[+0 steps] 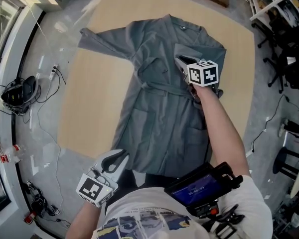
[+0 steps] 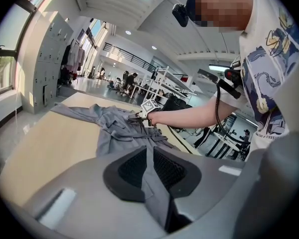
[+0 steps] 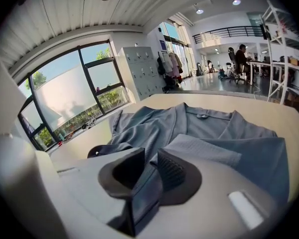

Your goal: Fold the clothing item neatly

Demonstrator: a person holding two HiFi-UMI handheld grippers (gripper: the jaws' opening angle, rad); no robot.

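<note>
A grey robe-like garment [image 1: 159, 108] lies spread lengthwise on the tan table [image 1: 89, 98], collar at the far end. One sleeve [image 1: 104, 41] stretches out to the left, and the other sleeve [image 1: 199, 51] is folded in over the body. My left gripper [image 1: 120, 156] is at the near hem's left corner, shut on that edge; the cloth [image 2: 152, 183] runs pinched between its pads. My right gripper [image 1: 181, 62] rests on the folded sleeve. A strip of grey fabric [image 3: 144, 183] lies between its jaws, which stand slightly apart and are not clamping it.
Table edges run close on the left and right of the garment. Cables and a black object [image 1: 20, 91] lie on the floor at the left. Chairs and racks [image 1: 284, 59] crowd the right side. A black device [image 1: 199, 188] hangs on the person's chest.
</note>
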